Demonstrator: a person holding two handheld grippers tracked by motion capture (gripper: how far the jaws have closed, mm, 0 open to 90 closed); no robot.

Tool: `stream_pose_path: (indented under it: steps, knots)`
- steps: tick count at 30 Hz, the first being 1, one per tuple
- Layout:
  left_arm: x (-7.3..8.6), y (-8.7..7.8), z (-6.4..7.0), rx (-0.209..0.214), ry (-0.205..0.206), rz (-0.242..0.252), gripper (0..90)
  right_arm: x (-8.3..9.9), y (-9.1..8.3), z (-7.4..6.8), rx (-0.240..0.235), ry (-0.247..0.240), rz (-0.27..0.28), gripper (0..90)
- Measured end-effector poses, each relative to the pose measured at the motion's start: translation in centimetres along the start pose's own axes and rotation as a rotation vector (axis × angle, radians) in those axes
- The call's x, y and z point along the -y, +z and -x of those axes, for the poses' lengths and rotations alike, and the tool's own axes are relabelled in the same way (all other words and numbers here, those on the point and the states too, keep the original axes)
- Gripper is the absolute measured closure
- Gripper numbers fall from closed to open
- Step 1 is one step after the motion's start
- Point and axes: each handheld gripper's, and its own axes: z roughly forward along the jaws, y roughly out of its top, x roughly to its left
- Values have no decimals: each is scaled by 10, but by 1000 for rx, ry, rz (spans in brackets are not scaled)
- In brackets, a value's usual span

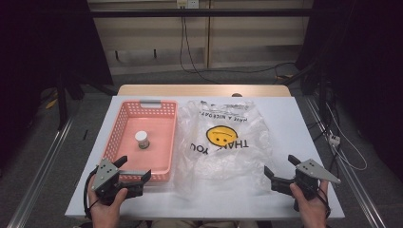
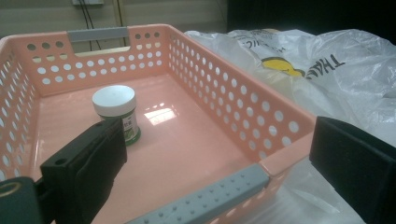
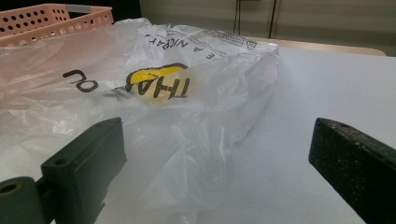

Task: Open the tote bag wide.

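Observation:
A pink perforated basket lies on the left half of the white table. Inside it stands a small jar with a white lid and green label. A clear plastic bag printed with a yellow smiley and "THANK YOU" lies crumpled beside the basket. My left gripper is open at the basket's near right corner, one jaw over the basket floor, the other outside above the bag. My right gripper is open at the bag's near right corner, holding nothing.
The white table has bare surface to the right of the bag and along its front edge. A wooden table edge shows behind it. Cables run across the floor beyond, and metal rails flank both sides.

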Motion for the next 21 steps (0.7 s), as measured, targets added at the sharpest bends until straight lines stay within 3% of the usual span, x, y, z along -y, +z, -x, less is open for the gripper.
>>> stream_pose_path:
  steps: [13, 19, 21]
  knots:
    - [-1, 2, 0, -13, 13, -10, 40, 1, 0, 1, 10, -6, 0, 37]
    - [0, 2, 0, -7, 8, -11, 40, 0, 3, -1, -1, -23, -4, 34]
    - [0, 3, 0, -5, 6, -9, 40, -1, 4, -3, -10, -7, -14, 27]
